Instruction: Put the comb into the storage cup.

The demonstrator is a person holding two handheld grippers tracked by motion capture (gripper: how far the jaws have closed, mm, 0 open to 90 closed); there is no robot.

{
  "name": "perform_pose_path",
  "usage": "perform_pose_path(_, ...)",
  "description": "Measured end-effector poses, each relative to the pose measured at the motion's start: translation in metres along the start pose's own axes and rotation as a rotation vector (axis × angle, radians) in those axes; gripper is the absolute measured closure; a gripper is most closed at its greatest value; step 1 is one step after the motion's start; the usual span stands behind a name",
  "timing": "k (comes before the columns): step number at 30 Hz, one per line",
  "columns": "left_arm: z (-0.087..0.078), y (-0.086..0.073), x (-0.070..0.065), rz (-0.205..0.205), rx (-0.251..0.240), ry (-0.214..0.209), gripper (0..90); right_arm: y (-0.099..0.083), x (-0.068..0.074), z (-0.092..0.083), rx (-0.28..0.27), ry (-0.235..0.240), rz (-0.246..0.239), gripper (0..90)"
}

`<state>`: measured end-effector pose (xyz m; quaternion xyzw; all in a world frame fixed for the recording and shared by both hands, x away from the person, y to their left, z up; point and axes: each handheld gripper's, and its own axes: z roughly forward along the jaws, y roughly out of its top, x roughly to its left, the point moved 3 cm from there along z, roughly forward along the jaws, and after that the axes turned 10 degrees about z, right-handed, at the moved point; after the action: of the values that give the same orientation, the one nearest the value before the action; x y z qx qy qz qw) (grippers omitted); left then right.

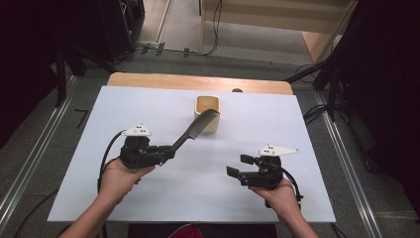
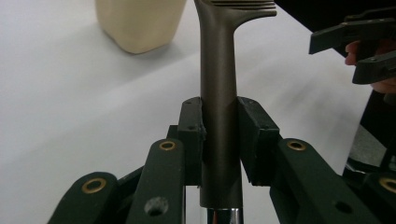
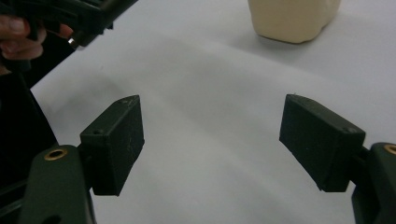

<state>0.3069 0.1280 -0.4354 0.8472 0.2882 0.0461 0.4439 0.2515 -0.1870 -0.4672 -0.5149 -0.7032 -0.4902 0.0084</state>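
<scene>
A dark grey comb (image 1: 194,130) slants up from my left gripper (image 1: 167,151) toward a cream square cup (image 1: 208,113) at the back middle of the white table. In the left gripper view both pads clamp the comb's handle (image 2: 218,116), and its teeth show at the top beside the cup (image 2: 140,21). My right gripper (image 1: 239,165) hovers low over the table's right front, jaws wide apart with nothing between them (image 3: 212,144). The cup (image 3: 292,18) stands farther off in the right gripper view.
The white tabletop (image 1: 148,106) lies on a wooden table with a bare wood strip (image 1: 198,82) at its far edge. Black stands and cables ring the table on the floor. A small dark round mark (image 1: 236,90) sits at the far edge.
</scene>
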Motion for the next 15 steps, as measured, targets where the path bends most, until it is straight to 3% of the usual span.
perform_pose_path(6,0.008,0.005,-0.005,-0.021,-0.038,0.000,73.9,0.009,0.009,0.006,-0.042,0.046,0.054,20.8)
perform_pose_path(15,0.021,0.006,-0.012,-0.043,-0.084,0.013,73.9,0.019,0.019,0.022,-0.082,0.070,0.111,22.0)
